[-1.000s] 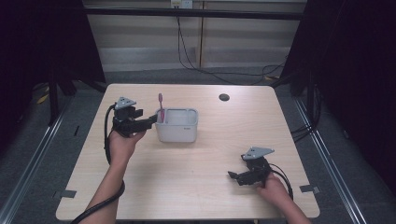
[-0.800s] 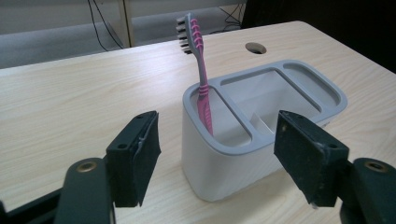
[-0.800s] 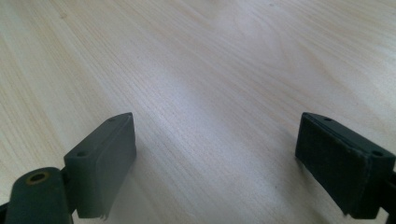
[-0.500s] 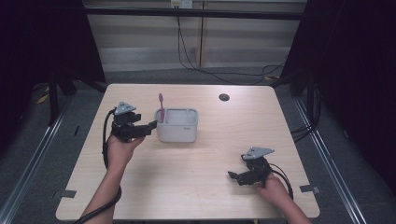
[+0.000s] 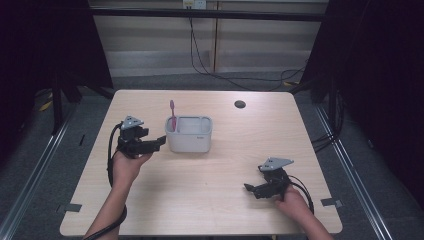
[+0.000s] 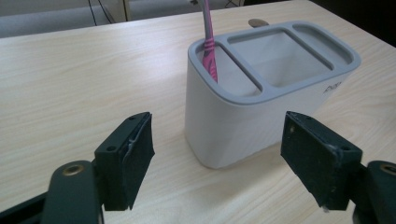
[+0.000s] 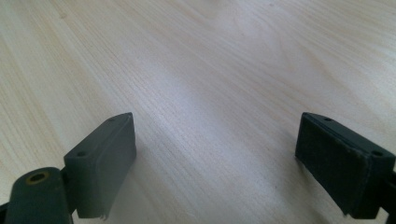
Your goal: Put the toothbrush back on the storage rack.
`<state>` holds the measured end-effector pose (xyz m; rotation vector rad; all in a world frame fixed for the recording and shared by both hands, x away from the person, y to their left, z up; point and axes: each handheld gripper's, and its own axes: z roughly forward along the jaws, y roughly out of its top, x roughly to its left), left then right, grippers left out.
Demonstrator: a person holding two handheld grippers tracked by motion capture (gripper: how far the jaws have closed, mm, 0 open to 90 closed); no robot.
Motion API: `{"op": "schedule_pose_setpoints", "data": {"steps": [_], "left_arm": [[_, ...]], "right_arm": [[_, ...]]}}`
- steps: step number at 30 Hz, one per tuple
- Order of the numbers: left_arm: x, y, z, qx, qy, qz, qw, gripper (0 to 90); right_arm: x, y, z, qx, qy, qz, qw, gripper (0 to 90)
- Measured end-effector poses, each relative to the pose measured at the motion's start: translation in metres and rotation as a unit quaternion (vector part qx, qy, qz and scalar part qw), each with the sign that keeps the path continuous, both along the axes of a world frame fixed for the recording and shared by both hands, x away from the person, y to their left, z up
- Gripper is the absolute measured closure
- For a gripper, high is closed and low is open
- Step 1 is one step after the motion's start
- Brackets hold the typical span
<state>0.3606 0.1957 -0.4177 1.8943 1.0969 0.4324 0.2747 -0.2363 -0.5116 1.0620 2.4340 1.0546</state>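
Note:
A white holder (image 5: 189,134) with a grey rim and three compartments stands left of the table's middle. A pink toothbrush (image 5: 173,115) stands upright in its leftmost compartment. My left gripper (image 5: 159,142) is open just left of the holder, jaws pointing at its side, apart from it. In the left gripper view the holder (image 6: 261,116) sits between and beyond the jaws of that gripper (image 6: 219,140), with the toothbrush (image 6: 210,51) leaning in the near slot. My right gripper (image 5: 251,188) rests open at the front right; in its own view the right gripper (image 7: 215,154) has bare wood between the jaws.
A dark round hole (image 5: 240,104) lies in the tabletop (image 5: 210,210) at the back right, also seen past the holder as a dark round hole (image 6: 258,22). Cables run on the floor behind the table. Grey tape marks (image 5: 330,202) sit near the front corners.
My left gripper has drawn back a little toward the person and lowered beside the holder. The right gripper has stayed where it was.

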Motion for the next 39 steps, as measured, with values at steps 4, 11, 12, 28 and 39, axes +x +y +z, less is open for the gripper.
{"op": "schedule_pose_setpoints", "data": {"steps": [4,11,12,28,39], "left_arm": [[-0.002,0.001,-0.005,0.005,0.005,-0.002,1.0000,24.7],[-0.007,0.007,-0.013,0.007,0.009,0.002,0.9999,24.3],[-0.008,0.008,-0.014,0.008,0.010,0.002,0.9999,24.3],[-0.015,0.024,-0.030,0.020,0.025,0.002,0.9995,23.6],[-0.020,0.036,-0.039,0.026,0.033,0.007,0.9991,23.4]], "right_arm": [[0.000,0.000,0.000,0.000,0.000,0.000,1.0000,11.8],[0.000,0.000,0.000,0.000,0.000,0.000,1.0000,11.8],[0.000,0.000,0.000,0.000,0.000,0.000,1.0000,11.8],[0.000,0.000,0.000,0.000,0.000,0.000,1.0000,11.8],[0.000,0.000,0.000,0.000,0.000,0.000,1.0000,11.8]]}}
